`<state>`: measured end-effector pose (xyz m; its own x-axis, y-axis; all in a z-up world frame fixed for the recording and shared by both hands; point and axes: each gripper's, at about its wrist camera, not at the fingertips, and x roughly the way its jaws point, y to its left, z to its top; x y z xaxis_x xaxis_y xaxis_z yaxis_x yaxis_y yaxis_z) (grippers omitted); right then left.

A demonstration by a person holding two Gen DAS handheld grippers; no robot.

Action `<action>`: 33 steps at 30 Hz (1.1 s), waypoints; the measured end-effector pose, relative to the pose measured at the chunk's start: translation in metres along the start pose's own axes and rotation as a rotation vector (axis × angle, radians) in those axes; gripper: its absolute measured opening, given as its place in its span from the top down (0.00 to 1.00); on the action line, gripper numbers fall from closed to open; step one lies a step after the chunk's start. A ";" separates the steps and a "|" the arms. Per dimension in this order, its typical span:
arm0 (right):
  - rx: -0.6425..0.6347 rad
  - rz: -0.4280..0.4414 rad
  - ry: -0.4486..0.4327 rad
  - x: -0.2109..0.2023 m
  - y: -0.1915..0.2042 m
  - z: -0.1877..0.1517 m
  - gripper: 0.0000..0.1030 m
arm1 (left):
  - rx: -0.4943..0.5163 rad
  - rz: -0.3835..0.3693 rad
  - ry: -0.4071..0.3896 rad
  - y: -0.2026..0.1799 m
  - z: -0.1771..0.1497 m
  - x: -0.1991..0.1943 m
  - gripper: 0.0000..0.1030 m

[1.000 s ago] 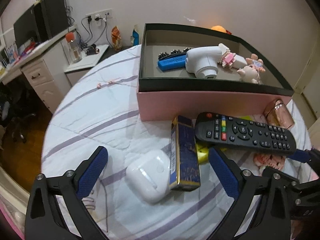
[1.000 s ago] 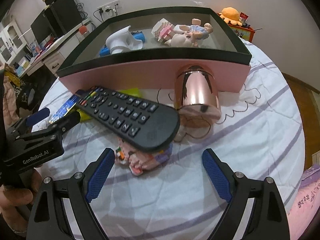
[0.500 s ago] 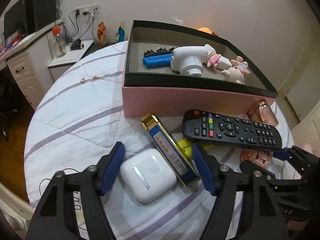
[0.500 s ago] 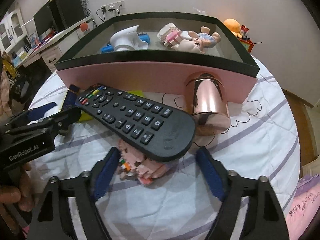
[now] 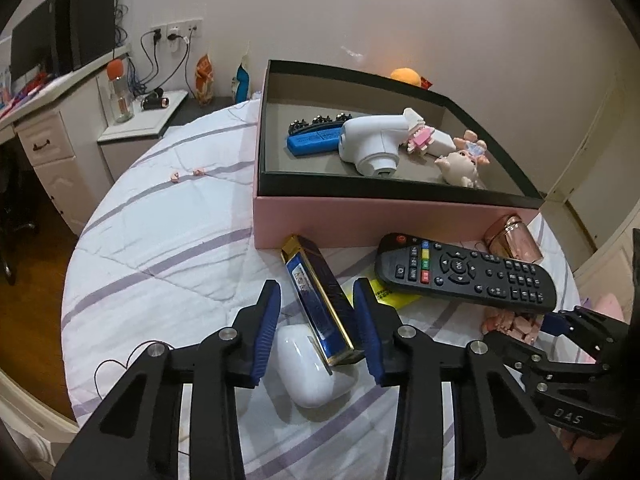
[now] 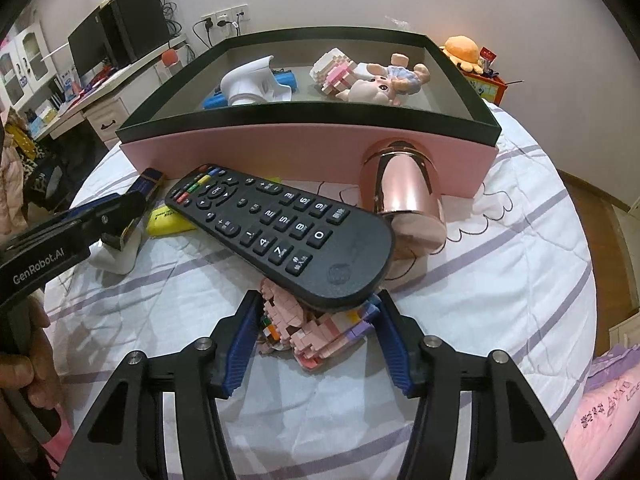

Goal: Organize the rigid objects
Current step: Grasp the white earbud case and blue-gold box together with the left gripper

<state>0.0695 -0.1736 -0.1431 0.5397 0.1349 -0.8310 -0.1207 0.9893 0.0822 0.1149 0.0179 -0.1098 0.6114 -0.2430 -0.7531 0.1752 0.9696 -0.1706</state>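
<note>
My left gripper has its jaws close around a blue and gold box, which leans on a white earbud case. The right pad touches the box; a small gap shows on the left. My right gripper has its jaws narrowed around a pink brick figure that lies under the near end of a black remote. The pink box with a black rim stands behind, holding a white device, a blue block and small figures.
A rose-gold cup lies on its side against the box front. A yellow item lies under the remote. The round table has a white striped cloth. A desk with monitors stands at far left.
Both grippers have moved forward and narrowed their jaws: the left around the blue and gold box, the right around the pink brick figure.
</note>
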 end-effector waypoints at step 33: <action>-0.006 0.008 0.012 -0.002 0.000 -0.005 0.44 | 0.052 -0.026 0.028 0.014 -0.034 -0.015 0.39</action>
<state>0.0646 -0.1742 -0.1445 0.5287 0.1424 -0.8368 -0.1299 0.9878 0.0860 0.0815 0.0359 -0.1226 0.5843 -0.2664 -0.7665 0.2308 0.9601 -0.1578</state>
